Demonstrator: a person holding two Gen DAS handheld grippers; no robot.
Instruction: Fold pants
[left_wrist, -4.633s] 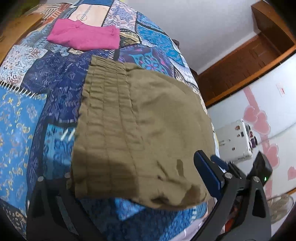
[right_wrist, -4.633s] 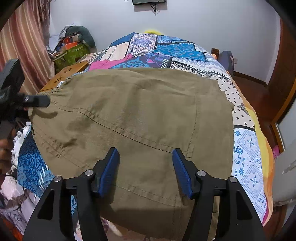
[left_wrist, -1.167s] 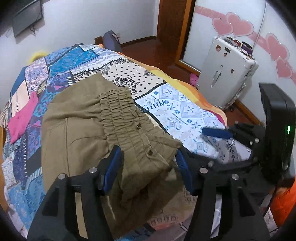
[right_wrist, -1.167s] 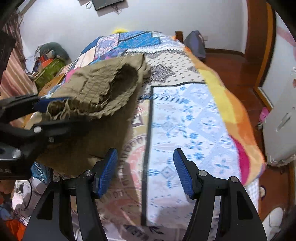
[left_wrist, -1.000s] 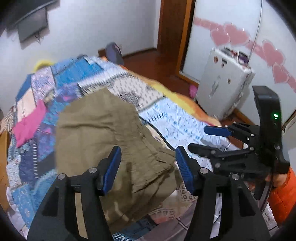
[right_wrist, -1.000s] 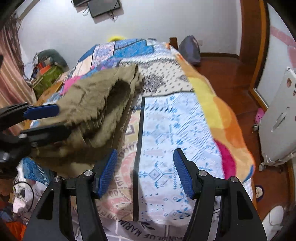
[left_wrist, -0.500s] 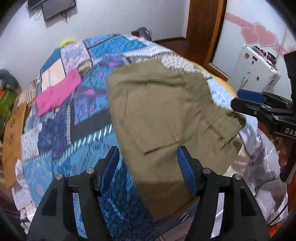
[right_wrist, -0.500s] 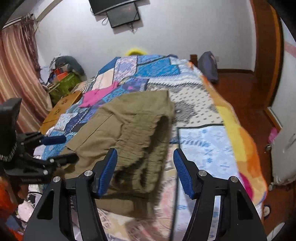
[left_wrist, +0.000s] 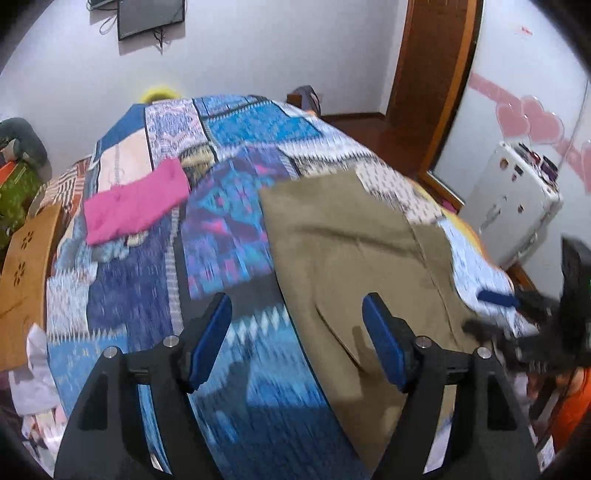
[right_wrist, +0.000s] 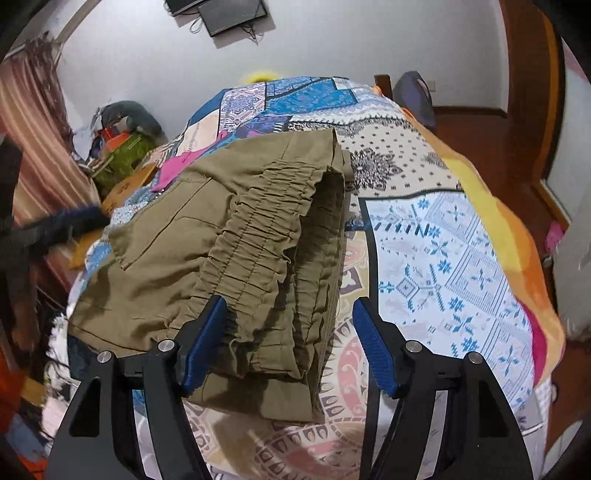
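The patchwork bedspread (left_wrist: 236, 225) carried the folded olive pants (right_wrist: 236, 251) near its foot. My left gripper (left_wrist: 297, 339) and right gripper (right_wrist: 288, 343) pointed downward, jaws opening, grasping nothing.

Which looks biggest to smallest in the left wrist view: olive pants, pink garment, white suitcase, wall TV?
1. olive pants, though they lie nearest the camera.
2. pink garment and white suitcase: look alike, unranked.
3. wall TV, farthest away and cut off by the frame.
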